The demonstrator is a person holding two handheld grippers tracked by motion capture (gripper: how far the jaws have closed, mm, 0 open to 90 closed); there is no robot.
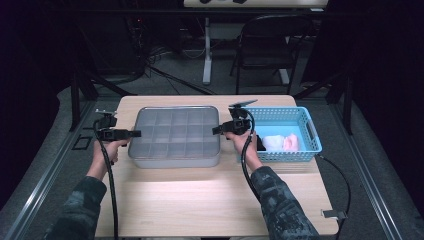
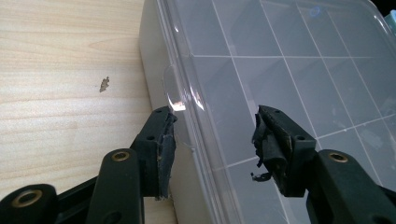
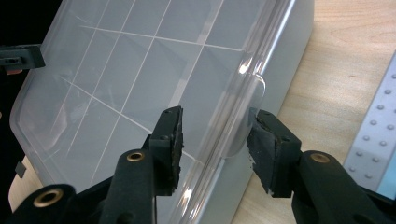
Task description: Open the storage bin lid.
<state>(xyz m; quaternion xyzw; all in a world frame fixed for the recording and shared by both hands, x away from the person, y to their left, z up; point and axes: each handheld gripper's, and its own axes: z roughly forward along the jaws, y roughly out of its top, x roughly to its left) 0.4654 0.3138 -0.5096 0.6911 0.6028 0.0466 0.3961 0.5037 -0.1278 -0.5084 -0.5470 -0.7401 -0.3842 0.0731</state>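
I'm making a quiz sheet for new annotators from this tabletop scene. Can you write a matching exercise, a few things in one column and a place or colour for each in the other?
Things:
1. compartment box
2. blue basket
3. left claw
4. folding chair

Places or colours:
A. on the floor beyond the table
B. at the box's left edge
C. right side of the table, pale cloth inside
D. middle of the table, clear lid closed

Pairs: 1-D, 2-C, 3-B, 4-A

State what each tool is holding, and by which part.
Nothing is clamped yet. The left tool and the right tool each straddle an end tab of the clear divided box, jaws not pressing.
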